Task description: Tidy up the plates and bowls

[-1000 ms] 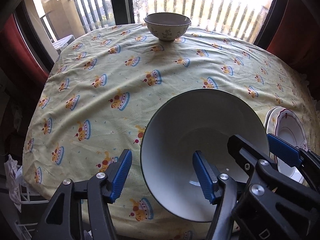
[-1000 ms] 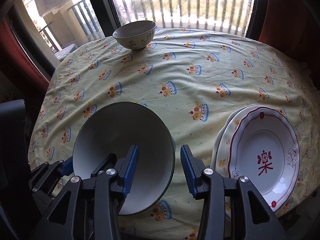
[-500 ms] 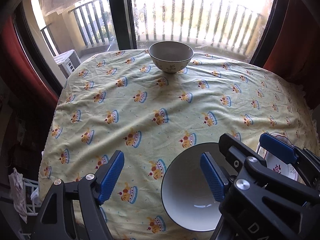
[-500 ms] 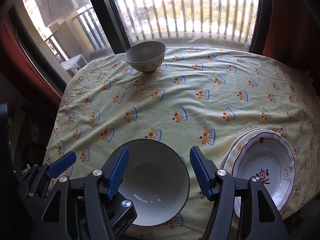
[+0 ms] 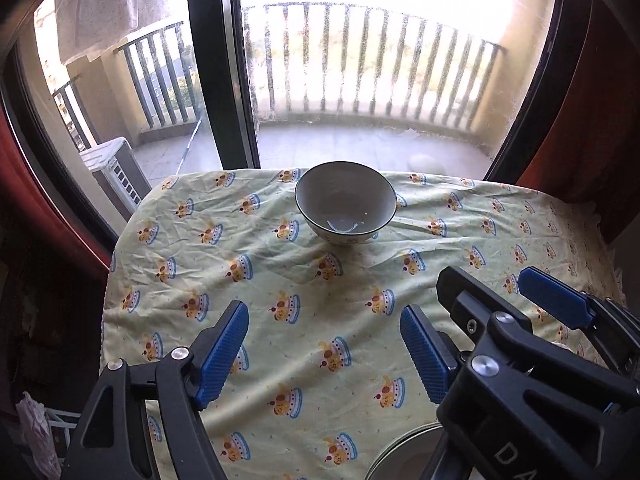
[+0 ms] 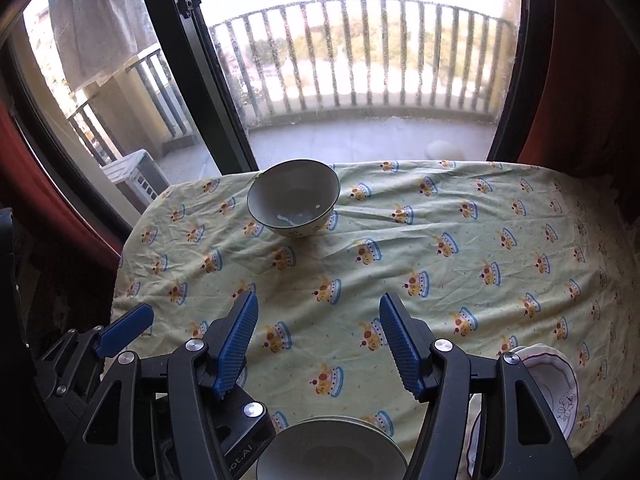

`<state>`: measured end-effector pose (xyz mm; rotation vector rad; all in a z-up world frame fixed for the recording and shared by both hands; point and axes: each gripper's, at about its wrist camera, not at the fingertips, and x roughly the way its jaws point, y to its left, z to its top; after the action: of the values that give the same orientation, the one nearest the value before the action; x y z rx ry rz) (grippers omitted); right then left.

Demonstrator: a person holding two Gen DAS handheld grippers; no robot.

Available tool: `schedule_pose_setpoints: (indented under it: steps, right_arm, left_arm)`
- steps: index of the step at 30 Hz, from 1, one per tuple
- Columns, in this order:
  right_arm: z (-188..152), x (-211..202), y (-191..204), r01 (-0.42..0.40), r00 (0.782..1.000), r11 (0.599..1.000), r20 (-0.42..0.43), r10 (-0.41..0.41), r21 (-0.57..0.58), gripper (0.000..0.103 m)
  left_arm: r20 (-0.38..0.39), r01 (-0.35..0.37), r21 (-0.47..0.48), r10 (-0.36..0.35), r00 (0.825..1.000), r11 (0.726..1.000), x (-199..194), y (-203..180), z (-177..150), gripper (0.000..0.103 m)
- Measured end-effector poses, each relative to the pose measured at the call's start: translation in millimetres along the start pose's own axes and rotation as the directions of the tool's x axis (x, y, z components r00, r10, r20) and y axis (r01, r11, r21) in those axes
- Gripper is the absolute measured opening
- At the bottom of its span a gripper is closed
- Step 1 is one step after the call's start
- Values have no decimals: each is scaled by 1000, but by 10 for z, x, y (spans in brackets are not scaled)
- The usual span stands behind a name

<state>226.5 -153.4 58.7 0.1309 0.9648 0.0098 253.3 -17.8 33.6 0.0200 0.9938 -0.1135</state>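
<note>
so the big white green-rimmed bowl (image 6: 328, 450) is set down, both the left gripper (image 5: 324, 354) and right gripper (image 6: 316, 346) are spread empty, and the small patterned ceramic bowl (image 5: 346, 203) probably gets fetched next.

both hand-held grippers (image 5: 324, 354) (image 6: 318, 344) open, empty

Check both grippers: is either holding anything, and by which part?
Nothing is held. The left gripper and right gripper are open over bare tablecloth; the large bowl sits free below them.
</note>
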Motion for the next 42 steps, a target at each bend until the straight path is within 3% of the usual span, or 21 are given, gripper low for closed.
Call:
schedule_pose_setpoints:
  steps: [8,13,22,26,33,35,36,42]
  right_arm:
    - [487,252,55,41,998,999,46,-42,19,67]
    - [757,443,-34,65,996,998,52,-66,21,67]
    - [1072,1071,-274,32,999,999,17,-32,-3,67]
    - [1102,1427,-317,23,1000,1000,-17,-23,-5,66]
    - [1125,1870,-318,3,998,1000,-59,-3,-4,55]
    - [1131,1949,-319,3,998,1000,-65,-4,-9,36]
    - [1134,1987,-324,0,998,1000,-70,-1,-8,32]
    - [1147,2176,-350,-28,995,1000,-93,27,-12,28]
  left_arm:
    - [39,-16,-8,17,999,1000,254,23,447,80]
    - [47,-84,-28,85,995,996,431,-66,657,80]
    - [3,-128,-68,128,992,990,1071,-121,856,79]
    - [-31,-136,-74,134,990,988,1400,-72,877,72]
    - [-65,-182,-80,177,982,980,1739,-37,910,66]
    - [-71,-188,-77,183,981,979,1803,-41,921,60]
    - [-75,-183,-76,177,981,980,1834,-44,922,58]
    - [-91,-186,-87,178,980,979,1963,-52,910,45]
